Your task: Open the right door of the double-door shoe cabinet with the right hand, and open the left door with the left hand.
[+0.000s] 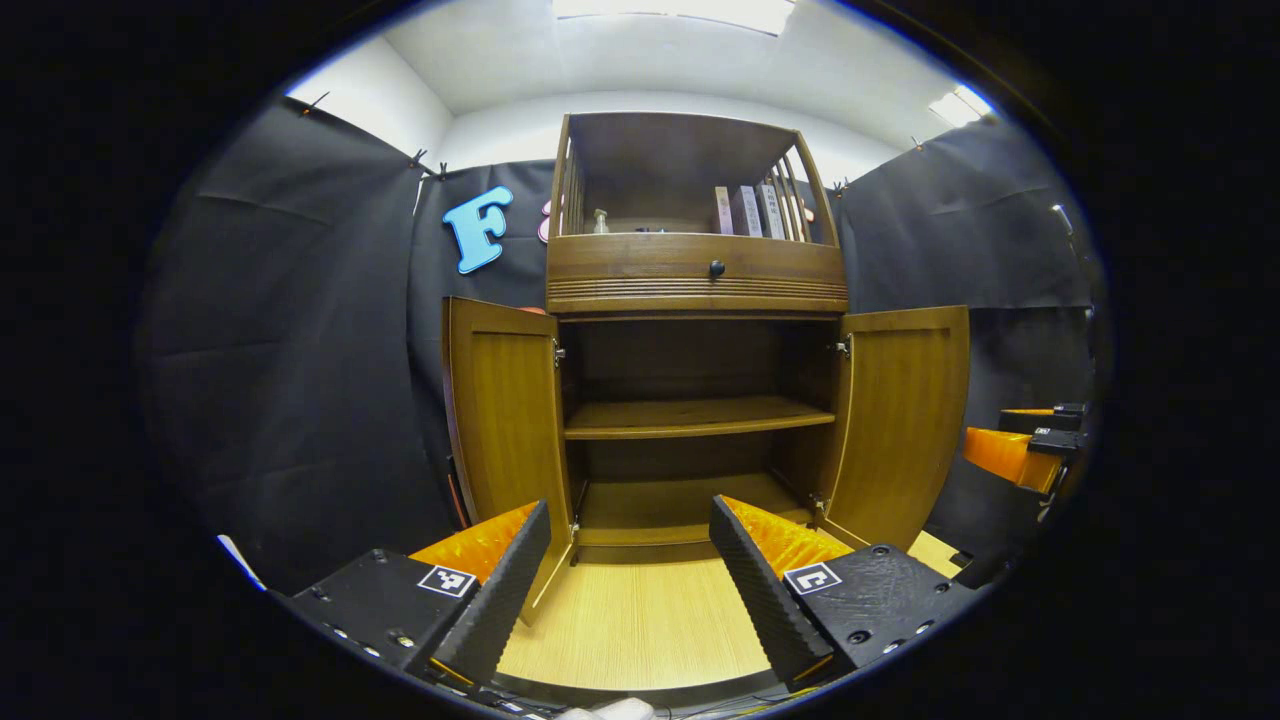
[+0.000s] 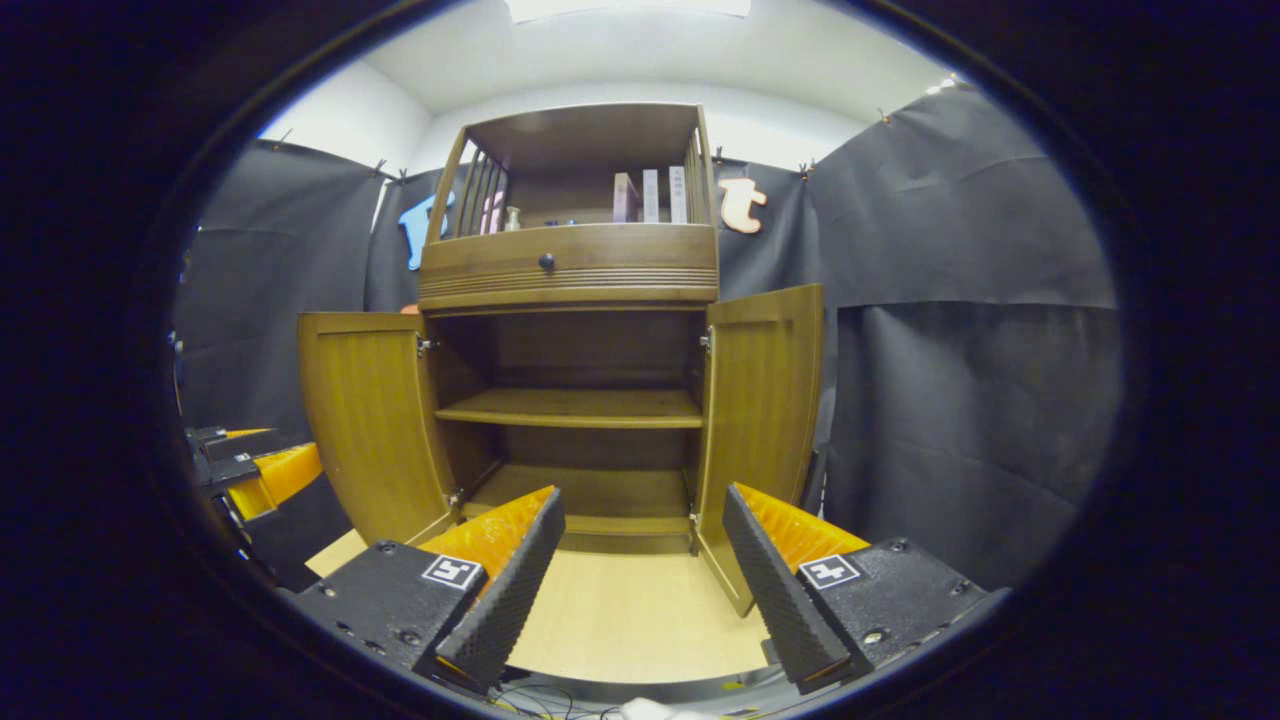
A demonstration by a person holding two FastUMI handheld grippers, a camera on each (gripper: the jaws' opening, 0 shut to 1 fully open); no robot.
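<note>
Both tongs, the left tongs (image 1: pixel 630 560) and the right tongs (image 2: pixel 645 560), hang spread and empty in front of the shoe cabinet (image 1: pixel 697 285), whose left door (image 1: pixel 505 420) and right door (image 2: pixel 760 400) both stand swung wide, so the task looks done.

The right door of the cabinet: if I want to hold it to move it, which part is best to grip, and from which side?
Grip the right door at its free vertical edge, the one away from the hinges, coming from the front. The door stands wide open with that edge turned toward the right gripper, and the panel looks thin enough to fit between its open jaws. I see no knob on it.
</note>
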